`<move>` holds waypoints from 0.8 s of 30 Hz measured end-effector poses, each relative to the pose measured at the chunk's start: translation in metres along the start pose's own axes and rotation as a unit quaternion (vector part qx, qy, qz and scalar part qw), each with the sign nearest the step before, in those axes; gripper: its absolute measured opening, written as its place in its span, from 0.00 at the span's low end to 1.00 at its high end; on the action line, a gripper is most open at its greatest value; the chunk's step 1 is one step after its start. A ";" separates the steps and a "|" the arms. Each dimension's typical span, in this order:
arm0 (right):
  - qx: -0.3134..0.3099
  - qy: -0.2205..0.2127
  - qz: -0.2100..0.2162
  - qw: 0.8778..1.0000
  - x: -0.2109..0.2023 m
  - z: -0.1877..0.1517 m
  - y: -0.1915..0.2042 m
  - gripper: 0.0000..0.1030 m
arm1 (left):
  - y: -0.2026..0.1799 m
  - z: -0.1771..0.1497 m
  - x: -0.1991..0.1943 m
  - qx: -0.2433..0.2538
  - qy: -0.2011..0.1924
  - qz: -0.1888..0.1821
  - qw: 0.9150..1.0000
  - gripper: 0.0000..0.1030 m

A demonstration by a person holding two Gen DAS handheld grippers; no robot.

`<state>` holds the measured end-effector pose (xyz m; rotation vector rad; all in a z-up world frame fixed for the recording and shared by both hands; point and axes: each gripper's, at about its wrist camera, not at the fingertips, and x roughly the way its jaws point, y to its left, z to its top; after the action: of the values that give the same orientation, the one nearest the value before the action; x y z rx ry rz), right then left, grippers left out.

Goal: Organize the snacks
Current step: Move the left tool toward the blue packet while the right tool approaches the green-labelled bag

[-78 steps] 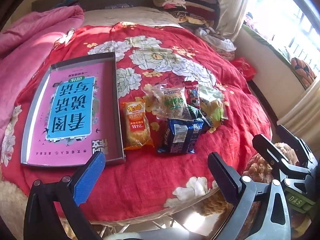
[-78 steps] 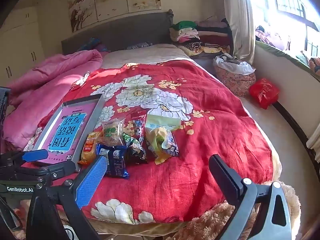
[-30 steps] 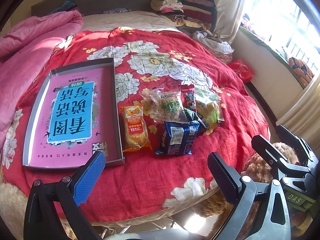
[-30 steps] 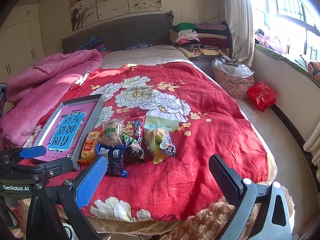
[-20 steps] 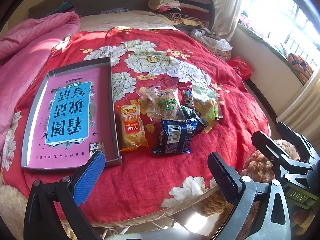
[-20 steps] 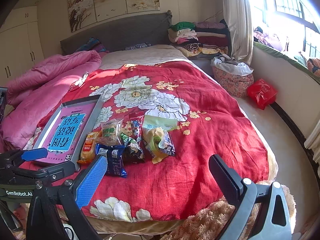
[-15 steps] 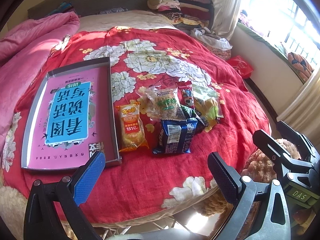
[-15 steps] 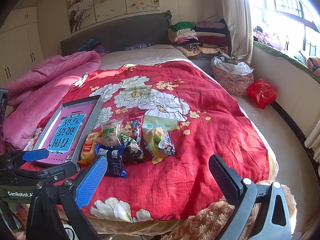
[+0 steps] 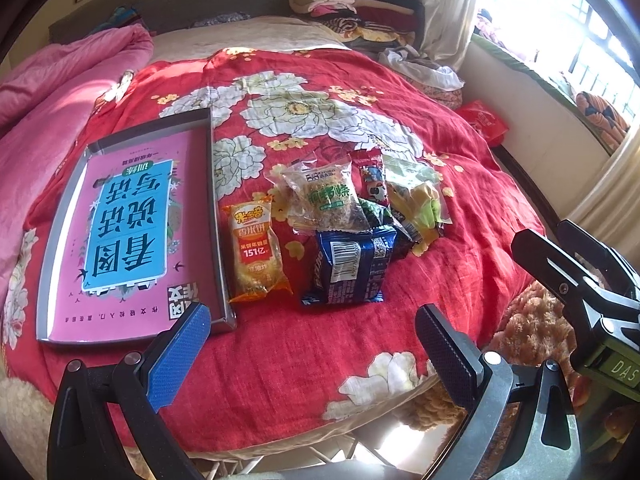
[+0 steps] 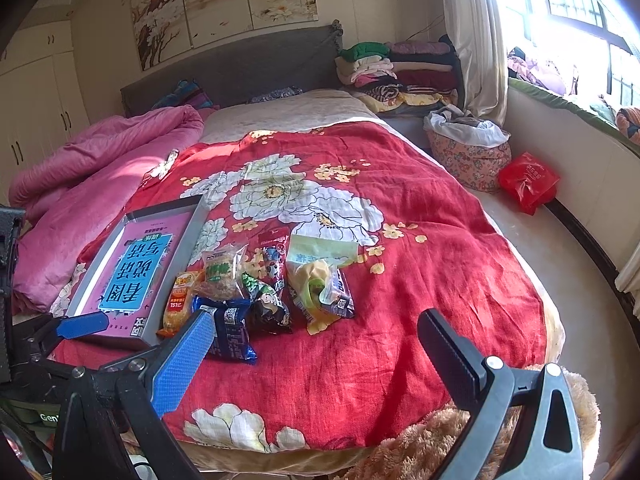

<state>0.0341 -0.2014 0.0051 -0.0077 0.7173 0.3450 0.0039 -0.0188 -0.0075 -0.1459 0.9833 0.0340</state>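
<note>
A grey tray (image 9: 218,216) with a pink book lies beside the snack packets (image 9: 340,224) on the red floral bedspread (image 9: 304,344). Left gripper (image 9: 312,344) and right gripper (image 10: 316,352) hover spread wide, empty, near the bed's edge.

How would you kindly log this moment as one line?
phase: pre-grasp | left claw: open | right claw: open | snack packets: piled beside tray | tray: no snacks

Strong daylight is admitted through the window (image 10: 580,4) at right, which is blown out to white. The bedspread (image 9: 360,120) is sharply rendered; edges are bent and vignetted by fisheye distortion.
</note>
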 end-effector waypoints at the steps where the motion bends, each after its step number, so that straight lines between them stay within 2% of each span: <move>1: 0.001 0.000 0.001 1.000 0.001 0.001 -0.001 1.00 | 0.000 0.000 0.001 0.000 -0.001 -0.002 1.000 0.99; 18: 0.004 0.005 0.001 1.000 0.028 0.014 -0.010 1.00 | -0.014 0.008 0.035 -0.008 0.018 0.003 1.000 0.99; 24: 0.017 0.038 0.017 0.999 0.054 0.021 -0.021 1.00 | -0.018 0.012 0.050 -0.008 0.021 0.010 1.000 0.99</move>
<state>0.0920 -0.2017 -0.0165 0.0229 0.7992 0.3658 0.0435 -0.0363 -0.0407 -0.1519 1.0275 0.0572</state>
